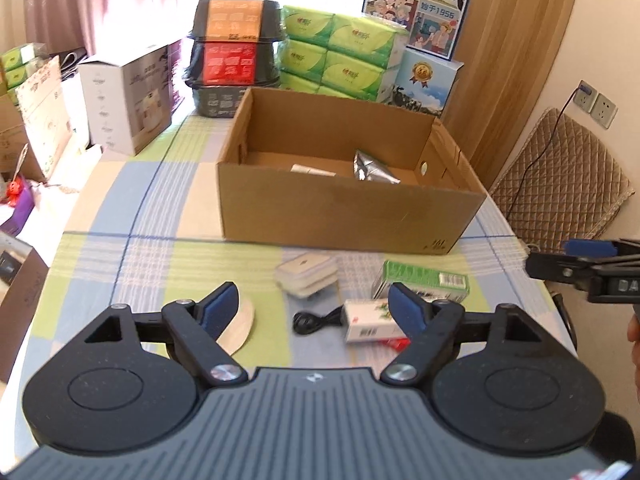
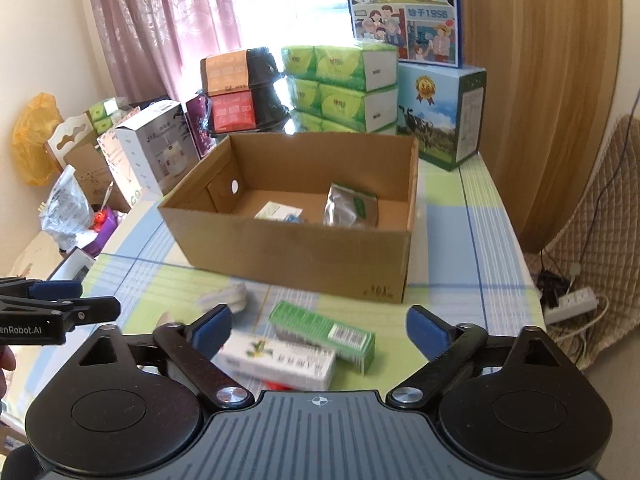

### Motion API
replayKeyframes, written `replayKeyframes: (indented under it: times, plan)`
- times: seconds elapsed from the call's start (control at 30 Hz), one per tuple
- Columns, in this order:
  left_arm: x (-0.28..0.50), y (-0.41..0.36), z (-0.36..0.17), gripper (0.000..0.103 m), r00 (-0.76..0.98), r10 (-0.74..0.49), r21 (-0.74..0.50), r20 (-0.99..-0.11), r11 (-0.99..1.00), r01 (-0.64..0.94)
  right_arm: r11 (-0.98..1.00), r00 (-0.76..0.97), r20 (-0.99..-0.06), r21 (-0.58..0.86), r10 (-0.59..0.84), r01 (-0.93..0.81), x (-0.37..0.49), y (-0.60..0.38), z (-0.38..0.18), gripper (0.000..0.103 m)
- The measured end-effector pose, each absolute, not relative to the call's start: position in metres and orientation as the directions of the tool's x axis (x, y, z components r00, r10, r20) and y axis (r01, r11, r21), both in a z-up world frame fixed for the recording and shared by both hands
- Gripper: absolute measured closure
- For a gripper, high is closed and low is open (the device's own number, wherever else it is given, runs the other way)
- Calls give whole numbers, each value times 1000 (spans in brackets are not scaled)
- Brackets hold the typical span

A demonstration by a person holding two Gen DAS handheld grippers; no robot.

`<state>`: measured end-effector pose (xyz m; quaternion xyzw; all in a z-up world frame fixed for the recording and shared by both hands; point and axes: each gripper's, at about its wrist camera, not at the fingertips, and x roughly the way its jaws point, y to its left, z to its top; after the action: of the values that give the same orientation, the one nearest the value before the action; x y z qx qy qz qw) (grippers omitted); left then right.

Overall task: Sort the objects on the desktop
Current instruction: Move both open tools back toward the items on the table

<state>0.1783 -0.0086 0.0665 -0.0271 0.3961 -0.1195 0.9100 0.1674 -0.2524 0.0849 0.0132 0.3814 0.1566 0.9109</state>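
Sorting partly done: cardboard box (image 1: 340, 216) on the bench (image 1: 120, 216) already holds a silver pouch (image 1: 374, 168) and a small white pack (image 2: 278, 212). Left in front of the box: clear plastic case (image 1: 306, 276), green carton (image 1: 424, 280), white carton (image 1: 366, 320), black cable (image 1: 316, 320), a pale flat wooden piece (image 1: 240, 328), something red under the white carton. Left hand-held gripper (image 1: 316, 308) spread wide, empty, above the cable. Right hand-held gripper (image 2: 320, 326) also spread wide, empty, over the cartons.
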Motion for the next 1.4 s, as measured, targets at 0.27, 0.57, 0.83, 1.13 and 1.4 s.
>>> replayKeyframes:
  times: [0.27,0.57,0.83,1.13,1.4]
  plan:
    - [138,18,57,11,654,-239,-178,-717,971,159,948,649,-692,205,315,-241,127,-260,71,5]
    - [108,33,34,8,619,-245,-189,-746,970,157,935,612,-707,267,353,-231,90,-256,46,5]
    - [106,32,19,8,602,-238,-162,-762,971,179,937,590,-732,212,339,-276,87,-247,34,5]
    - [127,36,7,8,600,-212,-143,-772,976,162,908,556,-747,152,364,-390,110,-232,26,5]
    - [162,33,-11,8,580,-204,-110,-789,975,194,844,500,-767,97,401,-528,156,-215,7,24]
